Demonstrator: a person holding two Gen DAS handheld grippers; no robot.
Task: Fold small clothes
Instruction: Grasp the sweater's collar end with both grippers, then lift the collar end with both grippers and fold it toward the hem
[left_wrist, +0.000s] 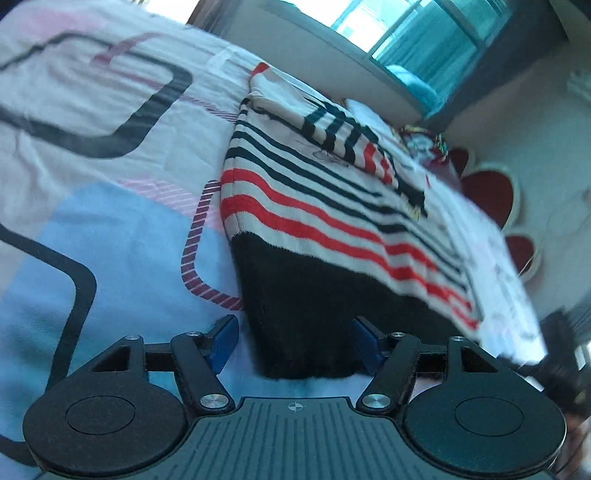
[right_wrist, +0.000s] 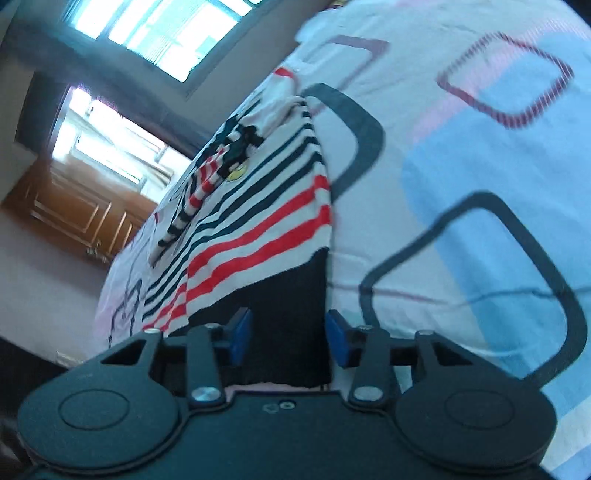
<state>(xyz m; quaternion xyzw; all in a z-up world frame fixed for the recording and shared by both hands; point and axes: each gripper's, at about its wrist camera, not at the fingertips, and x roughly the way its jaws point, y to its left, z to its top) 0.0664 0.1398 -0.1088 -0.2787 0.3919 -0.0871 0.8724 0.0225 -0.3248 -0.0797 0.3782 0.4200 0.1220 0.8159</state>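
Two hand-held grippers are in your hands, each shown by its own wrist camera.

Item one: your left hand-held gripper (left_wrist: 295, 341). Its blue pads (left_wrist: 223, 341) stand apart, one on each side of the black hem (left_wrist: 306, 317) of the striped sweater (left_wrist: 317, 206). The left pad sits clear of the cloth over the bedsheet (left_wrist: 92, 122); the right pad lies at the hem's edge, and contact there cannot be told. The jaws read as released, with the hem between them.

Item two: your right hand-held gripper (right_wrist: 290, 341). Its blue pads (right_wrist: 242, 336) also stand apart, astride the same black hem (right_wrist: 291, 325) at the sweater's (right_wrist: 258, 221) other near corner. A gap shows on both sides, so this one reads as released too, not clamped.

Item three: the sweater. Cream knit with red and navy stripes and a black band at the near end. It lies flat on the bed, running away from both cameras, with a striped sleeve (left_wrist: 351, 144) folded across its upper part.

Item four: the bedsheet. Pale, printed with blue blocks, pink patches and dark rounded outlines.

Item five: surroundings. Bright windows (right_wrist: 159, 33) beyond the bed; wooden cabinet (right_wrist: 74, 210) at the far left of the right view; red flower-shaped mat (left_wrist: 491, 192) past the bed's edge in the left view.
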